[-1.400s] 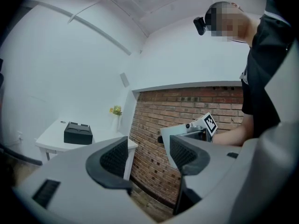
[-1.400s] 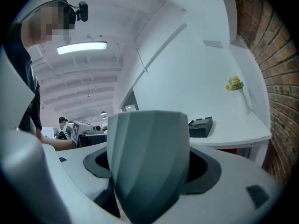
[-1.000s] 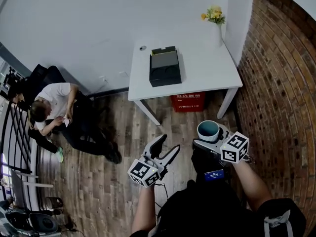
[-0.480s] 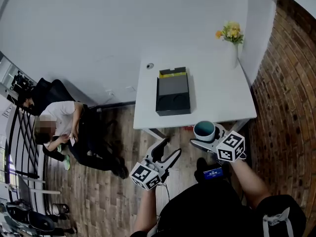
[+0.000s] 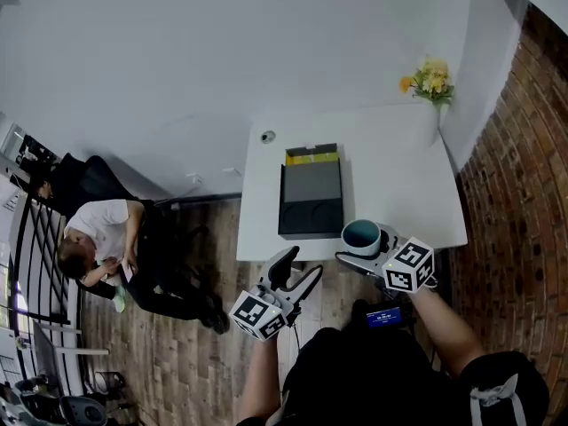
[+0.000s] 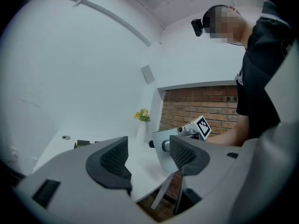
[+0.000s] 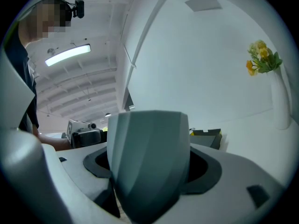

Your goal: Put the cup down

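My right gripper (image 5: 371, 254) clamps the grey cup (image 5: 362, 235), teal inside and empty, over the white table's (image 5: 390, 171) near edge, just beside the black box (image 5: 311, 198). My left gripper (image 5: 295, 272) gapes wide, holding nothing.

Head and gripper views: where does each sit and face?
Head view: on the head, steeply down at the table; both forearms, left gripper, right gripper gripping the cup.
Left gripper view: on that gripper, across the table toward the right gripper; open jaws, person's torso.
Right gripper view: on that gripper, toward the wall; jaws on cup, person's torso.
All three share the flowers.
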`<state>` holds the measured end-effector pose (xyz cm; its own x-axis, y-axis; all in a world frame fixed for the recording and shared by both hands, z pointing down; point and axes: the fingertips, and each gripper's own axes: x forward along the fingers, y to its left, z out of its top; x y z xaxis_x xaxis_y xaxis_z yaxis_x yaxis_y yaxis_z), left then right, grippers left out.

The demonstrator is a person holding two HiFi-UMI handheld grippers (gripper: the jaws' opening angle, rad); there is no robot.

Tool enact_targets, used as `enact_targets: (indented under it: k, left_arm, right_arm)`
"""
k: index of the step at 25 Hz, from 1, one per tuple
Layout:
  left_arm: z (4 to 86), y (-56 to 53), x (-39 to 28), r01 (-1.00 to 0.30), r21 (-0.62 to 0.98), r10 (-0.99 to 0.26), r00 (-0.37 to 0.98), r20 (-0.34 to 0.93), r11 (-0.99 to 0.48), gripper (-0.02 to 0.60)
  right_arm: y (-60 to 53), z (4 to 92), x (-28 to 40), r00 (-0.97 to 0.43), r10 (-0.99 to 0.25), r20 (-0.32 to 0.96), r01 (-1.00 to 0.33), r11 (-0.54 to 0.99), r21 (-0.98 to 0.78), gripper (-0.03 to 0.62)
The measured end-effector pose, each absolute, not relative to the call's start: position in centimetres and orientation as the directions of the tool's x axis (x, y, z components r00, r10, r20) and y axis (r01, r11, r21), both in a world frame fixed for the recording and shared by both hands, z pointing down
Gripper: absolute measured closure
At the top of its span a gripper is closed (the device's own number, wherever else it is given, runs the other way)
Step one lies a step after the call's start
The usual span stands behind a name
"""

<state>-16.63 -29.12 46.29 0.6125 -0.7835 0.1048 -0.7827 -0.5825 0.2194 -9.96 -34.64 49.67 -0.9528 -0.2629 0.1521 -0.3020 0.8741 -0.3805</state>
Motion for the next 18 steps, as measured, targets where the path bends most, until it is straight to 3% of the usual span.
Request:
enact_targets:
  k: [18]
  left_arm:
    - [48.3,-34.2,-21.4,-0.698,0.269,-0.702,0.706,0.098,-0.664,0.301]
  right_arm:
    - [-39.9,50.1,-14.5,-0.907,-0.389,0.163,-0.421,0.812,-0.405,0.214]
